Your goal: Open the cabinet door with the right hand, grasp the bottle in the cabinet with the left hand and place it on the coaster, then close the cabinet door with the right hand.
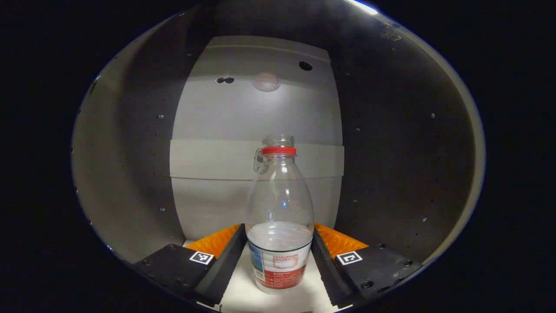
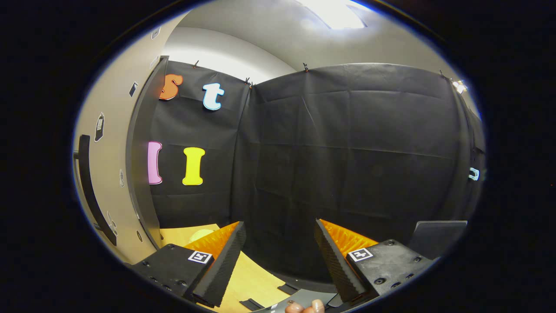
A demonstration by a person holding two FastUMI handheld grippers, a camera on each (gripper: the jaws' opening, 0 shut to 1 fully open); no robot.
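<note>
Bottle-grab was the step in hand, by my reading: the cabinet door stood open and the left tongs [image 1: 279, 256] were inside the cabinet [image 1: 130, 174], spread wide with one finger on each side of the bottle [image 1: 279, 217]. In the left gripper view the bottle stood upright on the pale cabinet floor, clear-bodied, red ring at the neck, a printed label round the base and a little liquid low in it; the inner faces of the fingers [image 1: 226, 256] sat right against its lower sides or just off them, and I could not tell whether both were pressing yet. The next move, as I judged it, called for a firm squeeze low on the body, then a level pull straight out so the neck cleared the cabinet's front edge, and a swing over to the coaster. Moving across to the right gripper view, the cabinet door [image 2: 108, 130] showed at the left edge, swung open, its dark bar handle [image 2: 89, 187] well clear of the right tongs [image 2: 280, 256], which gaped with nothing between their fingers and pointed at the black cloth wall [image 2: 347, 152]. Below them lay the yellow worktop [image 2: 252, 274], with a pale round patch [image 2: 200, 234] near the door that may have been the coaster, though it was too faint to say. Fingertips [image 2: 306, 308] of the person peeked in at the bottom. So the left gripper view gave the cabinet's inside and the bottle; the right gripper view gave the door, the handle and the worktop, the things wanted later for placing and closing.
</note>
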